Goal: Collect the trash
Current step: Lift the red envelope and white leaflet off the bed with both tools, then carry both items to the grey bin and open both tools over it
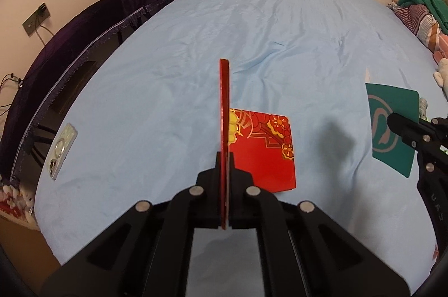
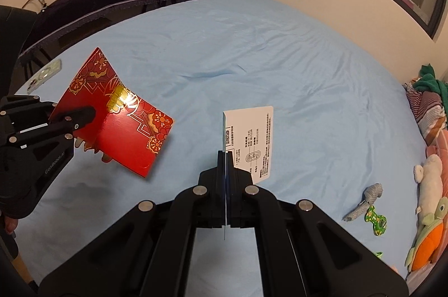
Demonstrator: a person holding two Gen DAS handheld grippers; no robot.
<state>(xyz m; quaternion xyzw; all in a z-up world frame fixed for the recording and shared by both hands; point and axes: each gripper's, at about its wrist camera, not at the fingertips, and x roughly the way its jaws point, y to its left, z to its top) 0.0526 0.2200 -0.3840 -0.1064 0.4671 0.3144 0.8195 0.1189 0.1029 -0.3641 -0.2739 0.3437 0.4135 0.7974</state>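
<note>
Over the blue bed [image 1: 280, 25], the left gripper [image 1: 224, 157] is clamped on a folded red envelope [image 1: 263, 151], lifted off the sheet. Beside it, the right gripper [image 2: 225, 157] is clamped on a green-and-white card [image 2: 252, 140]. A phone [image 1: 62, 150] lies at the bed's left edge.

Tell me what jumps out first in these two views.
The glossy red folded envelope with gold flowers stands out, pinched in the left gripper above the pale blue bedsheet. Beside it, the right gripper clamps a thin card, white with print on one face and teal on the other. Soft toys crowd the bed's right edge.
</note>
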